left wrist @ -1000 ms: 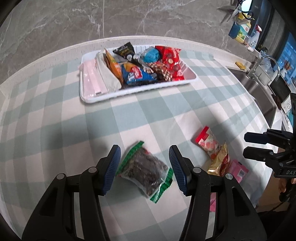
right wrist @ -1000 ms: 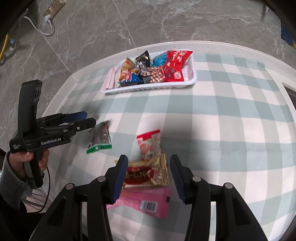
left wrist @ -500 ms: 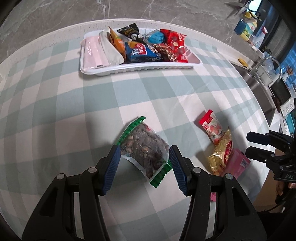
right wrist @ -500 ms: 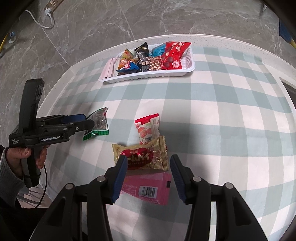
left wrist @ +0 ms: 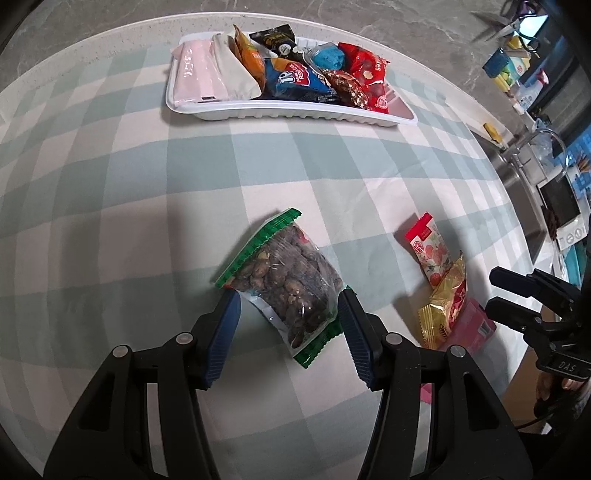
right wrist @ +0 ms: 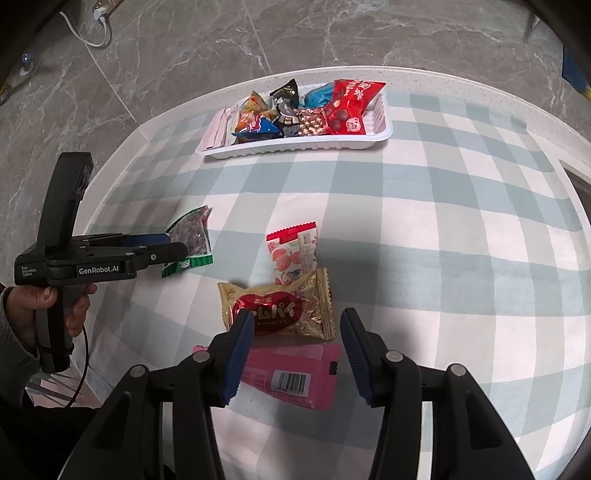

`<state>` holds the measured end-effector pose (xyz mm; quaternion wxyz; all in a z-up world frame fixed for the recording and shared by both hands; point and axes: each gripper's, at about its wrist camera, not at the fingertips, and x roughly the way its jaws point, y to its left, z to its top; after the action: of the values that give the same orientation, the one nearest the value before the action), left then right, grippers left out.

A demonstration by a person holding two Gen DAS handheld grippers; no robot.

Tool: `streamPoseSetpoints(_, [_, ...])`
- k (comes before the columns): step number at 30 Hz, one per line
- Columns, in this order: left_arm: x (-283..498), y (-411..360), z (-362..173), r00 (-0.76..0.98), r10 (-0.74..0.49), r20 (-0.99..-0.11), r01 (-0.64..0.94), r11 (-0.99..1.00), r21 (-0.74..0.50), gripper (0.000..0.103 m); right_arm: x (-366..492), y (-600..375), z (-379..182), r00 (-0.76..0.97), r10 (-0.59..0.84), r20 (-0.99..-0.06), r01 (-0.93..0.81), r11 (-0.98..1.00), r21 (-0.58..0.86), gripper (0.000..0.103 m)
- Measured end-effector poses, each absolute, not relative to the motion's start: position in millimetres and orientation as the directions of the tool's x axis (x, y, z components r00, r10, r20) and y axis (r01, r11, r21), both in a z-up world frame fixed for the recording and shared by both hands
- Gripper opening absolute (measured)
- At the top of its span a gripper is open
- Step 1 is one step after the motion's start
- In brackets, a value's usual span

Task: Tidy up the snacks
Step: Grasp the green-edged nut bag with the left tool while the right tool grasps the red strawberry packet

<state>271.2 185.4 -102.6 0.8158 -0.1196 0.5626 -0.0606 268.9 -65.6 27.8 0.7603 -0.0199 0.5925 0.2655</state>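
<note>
A clear nut packet with green ends [left wrist: 284, 284] lies on the checked tablecloth. My left gripper [left wrist: 288, 299] is open and low over it, a finger on either side of the packet's near half. From the right wrist view, the left gripper [right wrist: 181, 247] covers part of the nut packet [right wrist: 192, 236]. My right gripper [right wrist: 295, 321] is open above a gold packet with a red heart [right wrist: 280, 310], which rests on a pink packet [right wrist: 291, 373]. A red-and-white strawberry packet [right wrist: 293, 251] lies just beyond. The white tray [left wrist: 295, 112] at the far side holds several snack packets.
The round table's edge curves close on the left in the right wrist view, with grey stone floor and a cable [right wrist: 85, 33] past it. A sink with a tap [left wrist: 532, 155] and cluttered counter lie to the right. A hand [right wrist: 70, 310] holds the left gripper's handle.
My left gripper has come down and rolled a little, so the nut packet now lies between its fingers instead of just ahead. The right gripper has barely moved.
</note>
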Motion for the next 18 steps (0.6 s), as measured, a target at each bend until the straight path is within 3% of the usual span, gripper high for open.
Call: streamPoseSetpoints(18, [304.0,170.7,-105.8,0.369,-0.179,-0.912,-0.013,0.980,-0.197,0.056,284.6,-56.2,18.5,0.150,0.370,-0.917,-0.445,0.853,0.271,0.052])
